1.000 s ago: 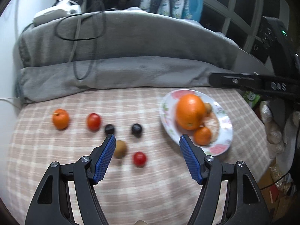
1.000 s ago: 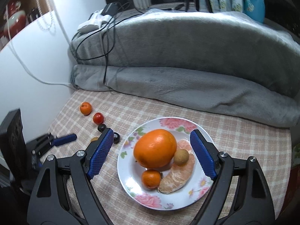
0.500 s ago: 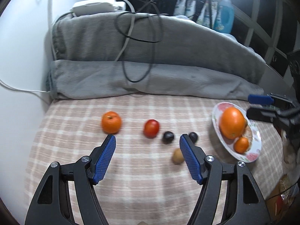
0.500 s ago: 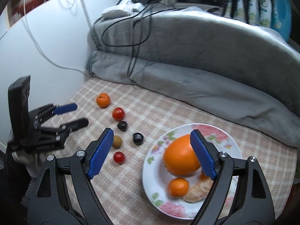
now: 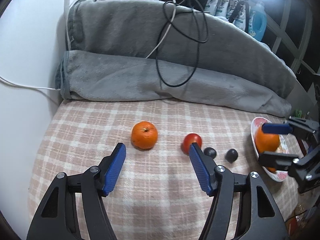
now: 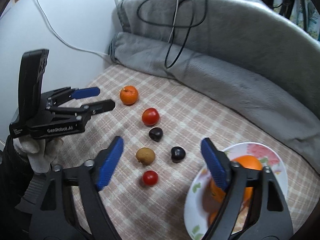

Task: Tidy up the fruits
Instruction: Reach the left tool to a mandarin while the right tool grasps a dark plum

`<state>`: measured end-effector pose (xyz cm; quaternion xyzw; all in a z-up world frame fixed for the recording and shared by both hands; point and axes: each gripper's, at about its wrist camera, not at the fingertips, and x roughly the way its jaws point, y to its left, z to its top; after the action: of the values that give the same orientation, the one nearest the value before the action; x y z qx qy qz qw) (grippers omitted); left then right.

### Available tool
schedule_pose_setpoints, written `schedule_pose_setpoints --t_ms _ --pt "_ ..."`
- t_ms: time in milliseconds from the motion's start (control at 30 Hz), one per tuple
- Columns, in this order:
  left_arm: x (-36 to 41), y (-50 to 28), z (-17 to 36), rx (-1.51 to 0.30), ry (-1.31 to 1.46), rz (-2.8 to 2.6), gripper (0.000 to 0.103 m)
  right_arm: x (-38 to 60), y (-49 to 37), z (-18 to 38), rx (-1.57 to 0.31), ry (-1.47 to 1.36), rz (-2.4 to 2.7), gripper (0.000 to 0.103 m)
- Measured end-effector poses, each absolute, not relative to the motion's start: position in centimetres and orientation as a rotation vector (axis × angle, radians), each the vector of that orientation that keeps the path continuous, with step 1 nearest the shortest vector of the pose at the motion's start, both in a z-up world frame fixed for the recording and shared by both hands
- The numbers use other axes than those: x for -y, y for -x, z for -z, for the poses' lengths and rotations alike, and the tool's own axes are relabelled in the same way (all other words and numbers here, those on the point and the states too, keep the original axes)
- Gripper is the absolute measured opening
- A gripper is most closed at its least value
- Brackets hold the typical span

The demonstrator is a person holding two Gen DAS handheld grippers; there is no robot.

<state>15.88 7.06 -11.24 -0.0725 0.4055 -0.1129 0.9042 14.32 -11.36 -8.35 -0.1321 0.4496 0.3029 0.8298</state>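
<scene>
Large orange (image 6: 248,164): on plate (image 6: 260,150), 4 o'clock; heavy, firm.
Mandarin (image 5: 144,135): 12 o'clock of left gripper (image 5: 156,150); soft, grip across middle.
Tomato (image 6: 150,116): slick, fragile.
Right gripper (image 6: 162,146): empty, narrowing, as left.

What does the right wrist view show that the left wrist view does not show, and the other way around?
Only the right wrist view shows the brown fruit, the small red tomato and a gloved hand. Only the left wrist view shows a blue bottle. Both show the mandarin, larger tomato, two dark fruits, plate and grey blanket.
</scene>
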Motion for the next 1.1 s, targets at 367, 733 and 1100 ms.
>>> schedule_pose_setpoints --t_ms 367,733,1100 --pt "-8.5 -18.0 12.9 -0.859 0.187 0.262 0.052 7.8 -16.1 12.3 -1.057 0.364 -0.623 0.055" --pt "-8.4 -19.5 14.8 -0.878 0.198 0.285 0.050 6.1 -18.3 14.6 -1.132 0.394 -0.608 0.040" --pt "-8.0 -20.8 15.7 -0.896 0.195 0.285 0.043 5.7 -19.6 15.3 -1.158 0.390 -0.598 0.036"
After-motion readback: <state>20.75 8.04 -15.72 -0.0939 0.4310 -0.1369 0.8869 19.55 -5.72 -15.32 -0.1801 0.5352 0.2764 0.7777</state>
